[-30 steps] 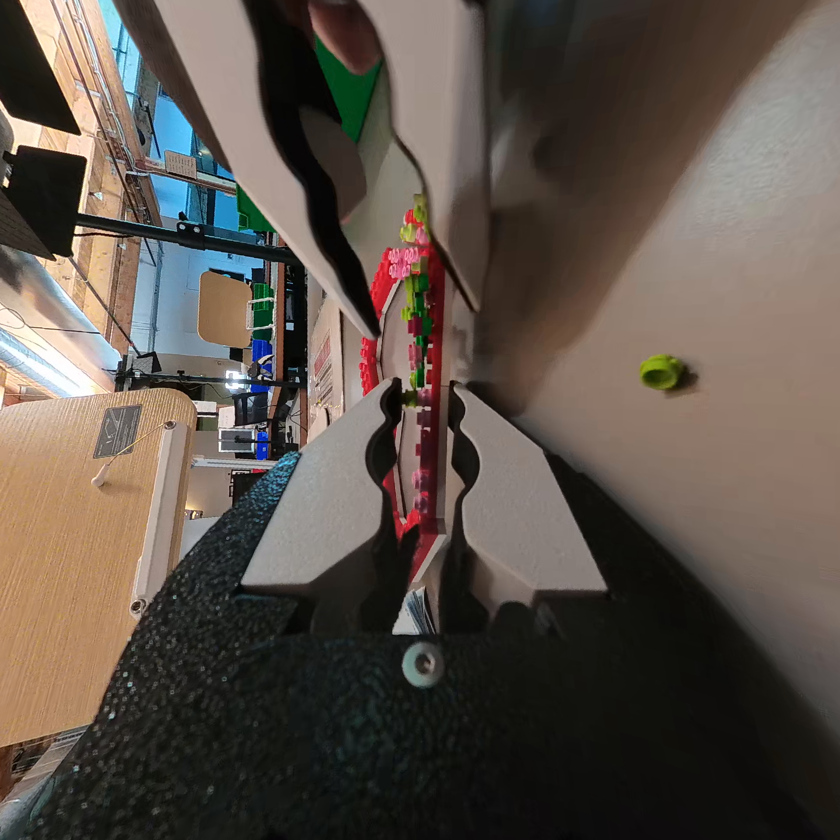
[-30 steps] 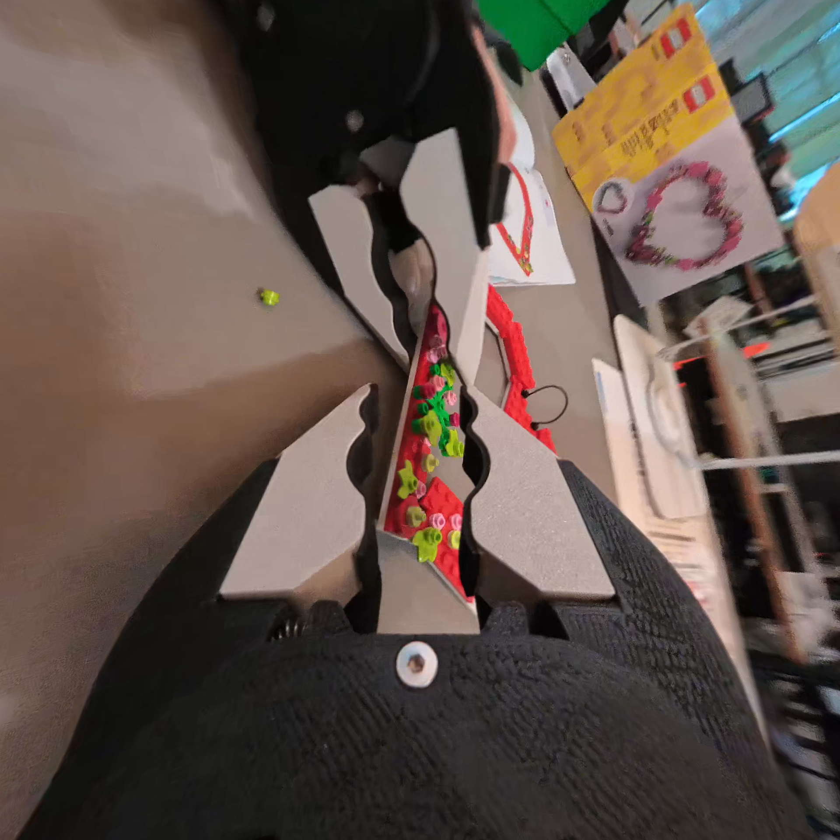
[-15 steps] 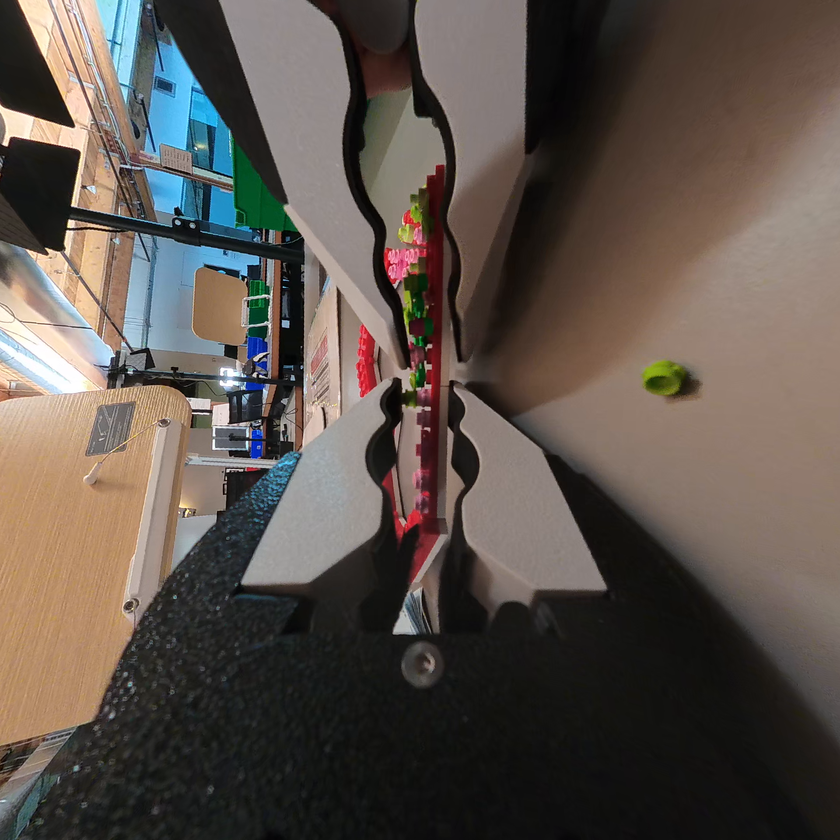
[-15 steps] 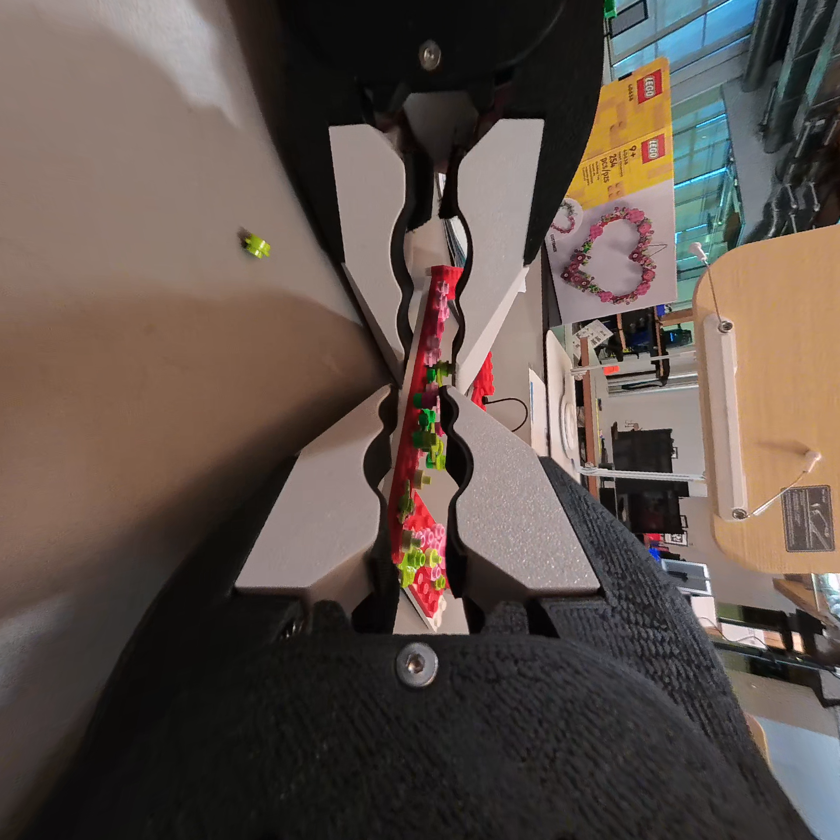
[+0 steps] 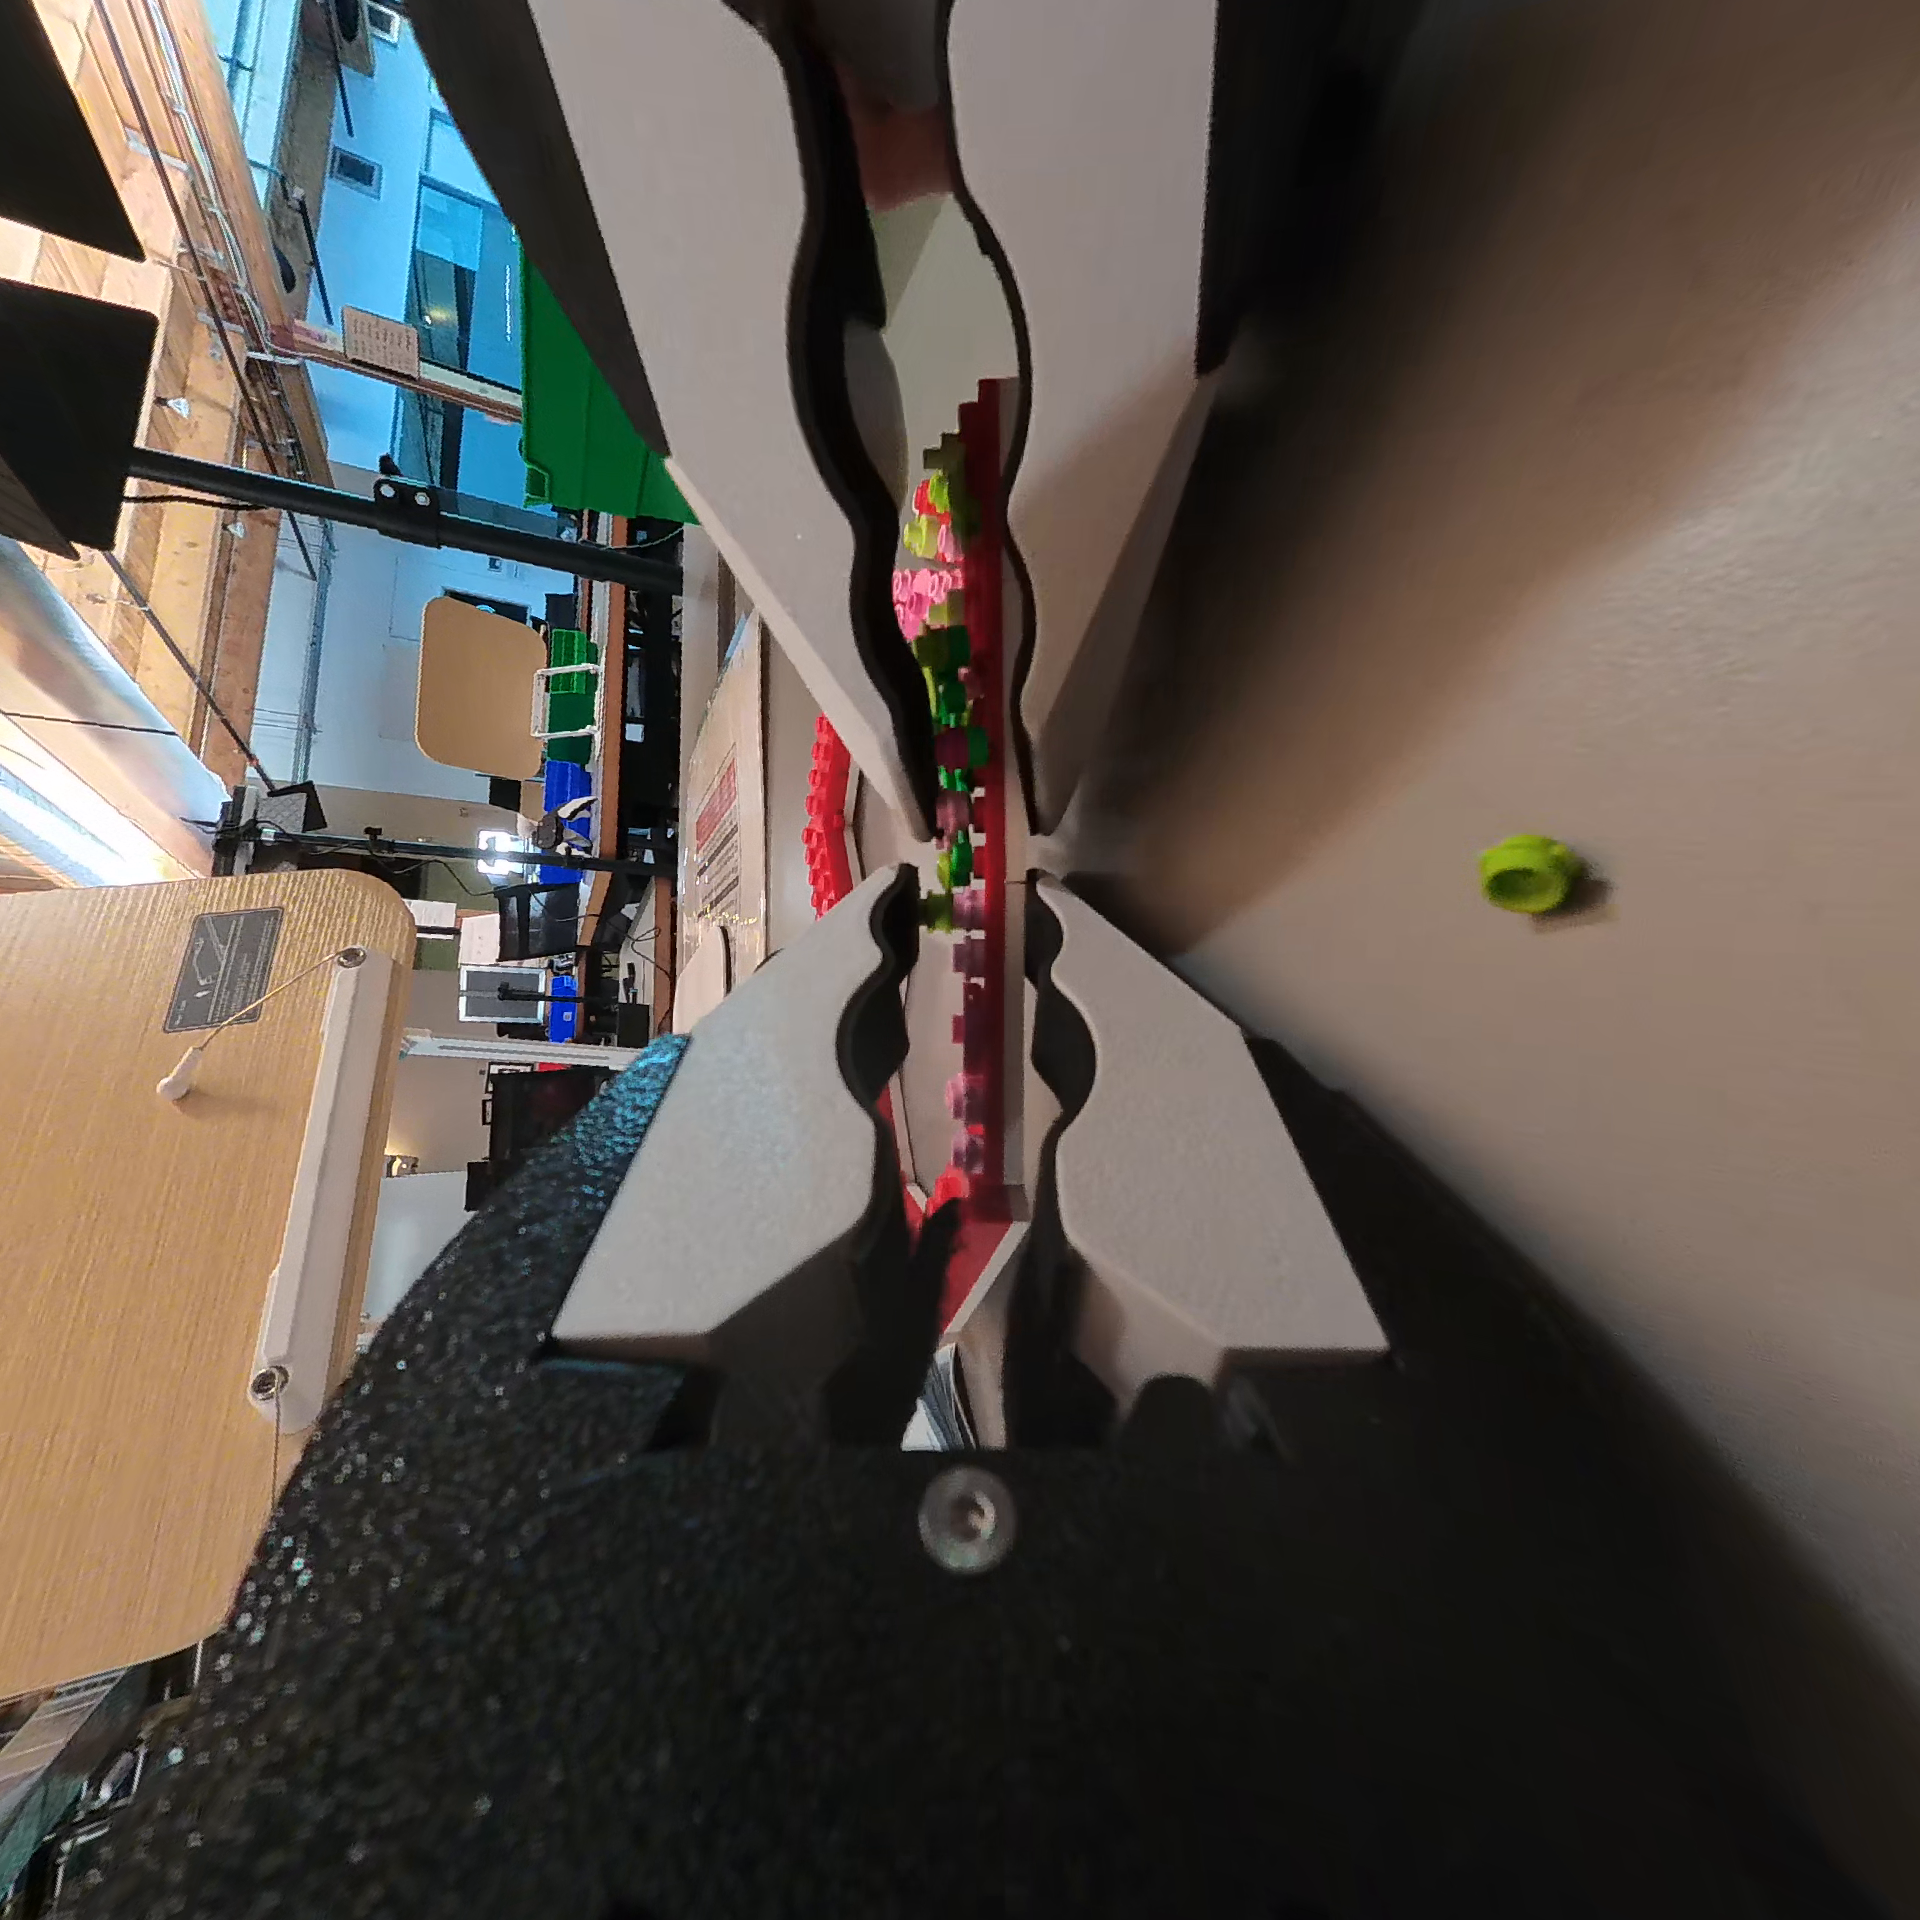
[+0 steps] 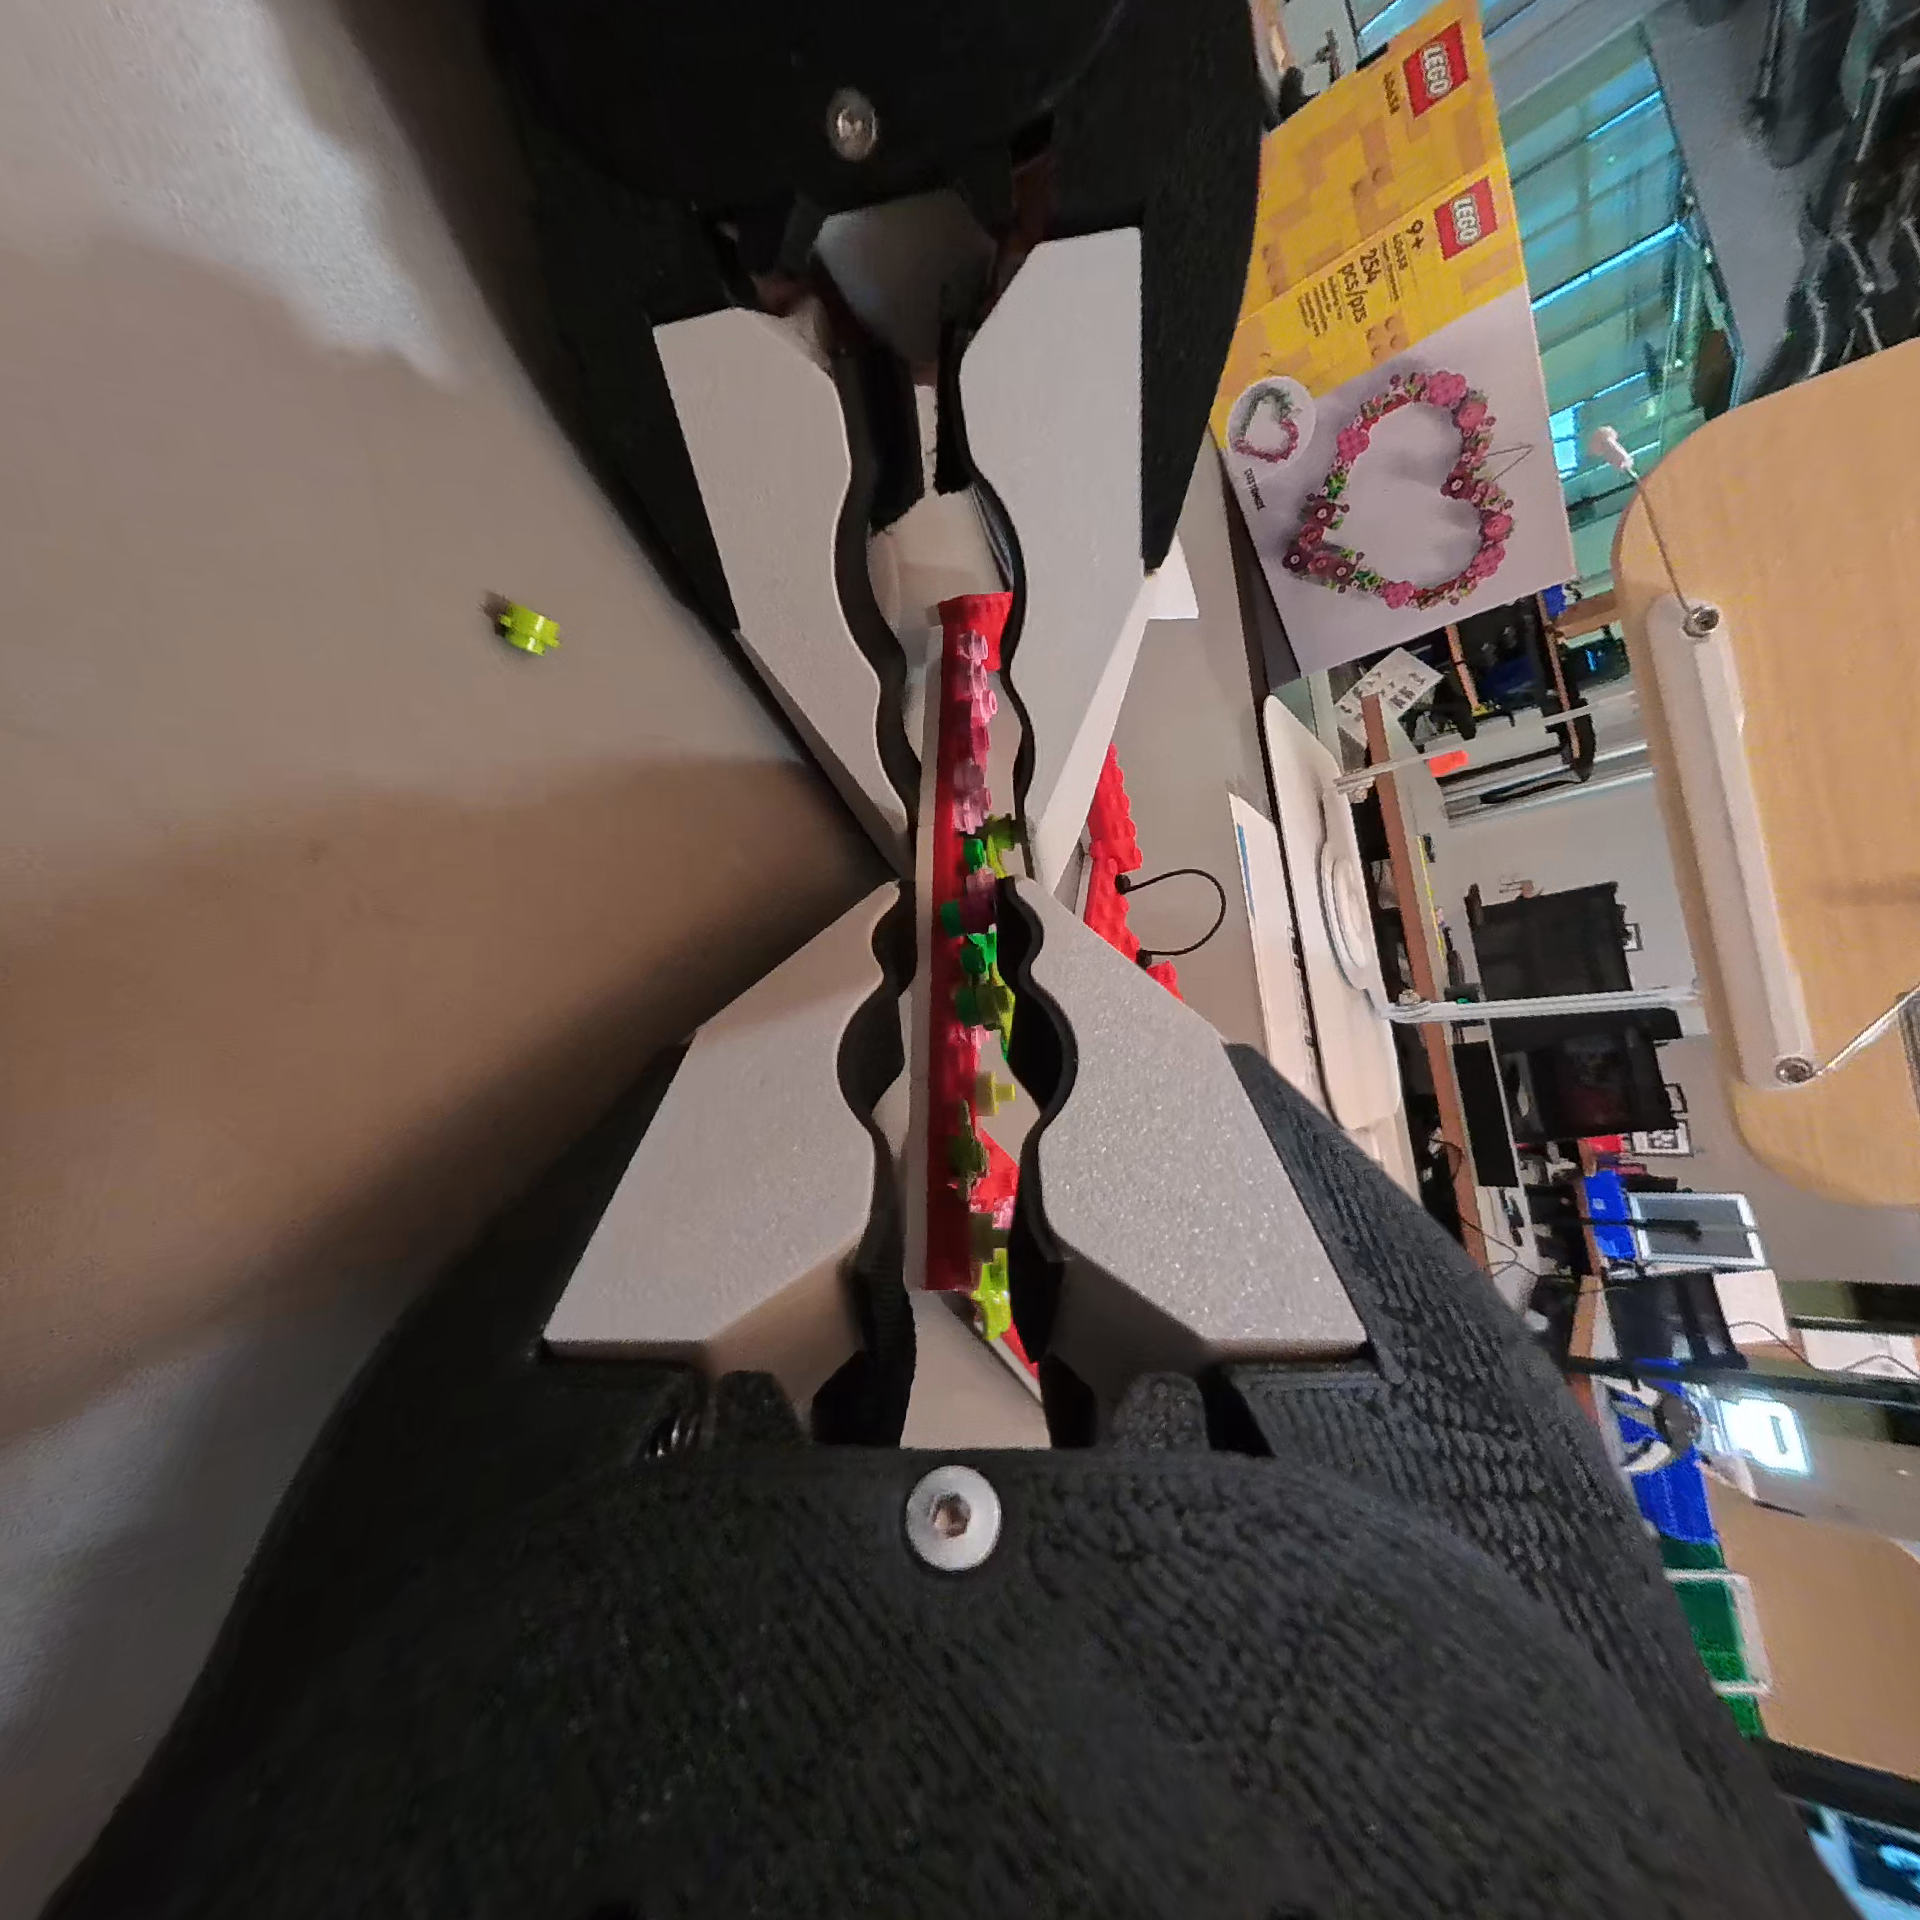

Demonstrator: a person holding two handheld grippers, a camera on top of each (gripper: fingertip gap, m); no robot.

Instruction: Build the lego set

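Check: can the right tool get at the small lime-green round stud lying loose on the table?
Probably not yet: the right tool is shut on the red flowered plate. The lime-green round stud itself lies unobstructed.

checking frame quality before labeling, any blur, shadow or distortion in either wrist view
Left wrist view: wide-angle bending, soft blur at the edges, the small lime green round lego stud slightly smeared. Right wrist view: a broad dark shadow across the beige table, the red lego strip with flower pieces sharp, the background shelves blurred.
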